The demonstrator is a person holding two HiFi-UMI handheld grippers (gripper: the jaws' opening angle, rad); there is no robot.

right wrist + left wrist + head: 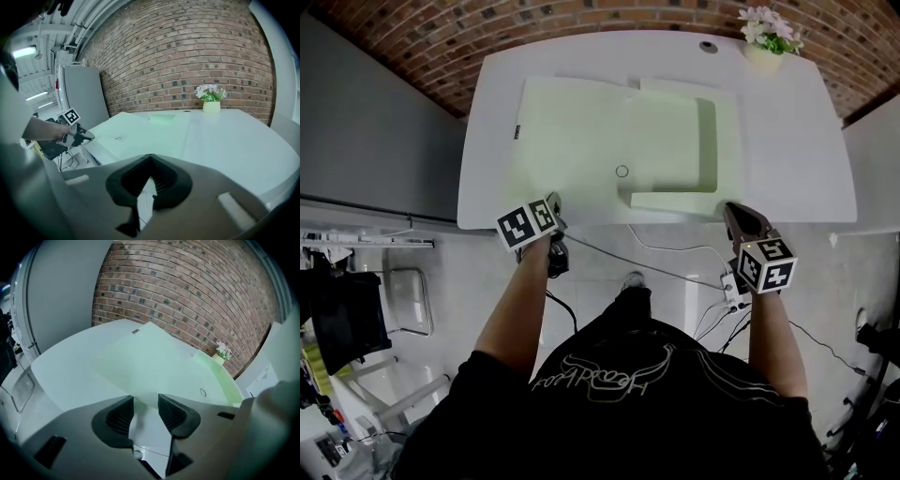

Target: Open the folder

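Observation:
A pale green folder (581, 131) lies spread flat on the white table (806, 141), its left leaf smooth and its right leaf (675, 141) bearing a pocket. A small ring clasp (622, 172) sits near its middle. My left gripper (555, 202) hovers at the table's near edge, just short of the folder's left leaf, jaws open with nothing between them (145, 401). My right gripper (731, 210) points at the folder's near right corner with its jaws shut and empty (150, 158). The folder (154, 362) fills the left gripper view; in the right gripper view the folder (140, 129) lies beyond the jaws.
A small pot of flowers (767, 37) stands at the table's far right corner. A brick wall (581, 23) runs behind the table and a grey cabinet (375, 122) stands to its left. Cables (675, 267) trail over the floor below the near edge.

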